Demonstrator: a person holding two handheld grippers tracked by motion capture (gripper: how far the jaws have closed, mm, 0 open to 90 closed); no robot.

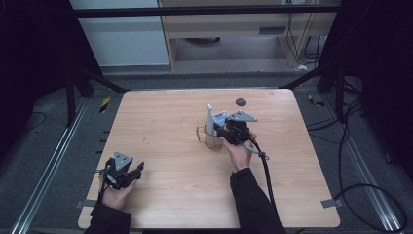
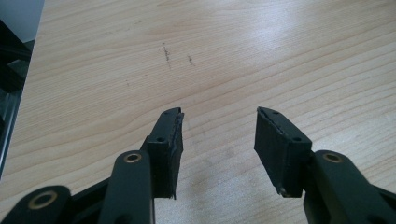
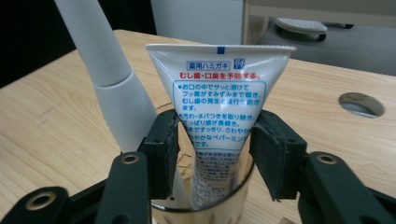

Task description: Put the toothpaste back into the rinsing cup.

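Straddling the toothpaste tube in a cup, right hand-held gripper stands half-open, printed label legible.

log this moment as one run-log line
right gripper: jaws around toothpaste tube, no clear press | tube upright in glass cup beside toothbrush | left gripper: open, empty over table
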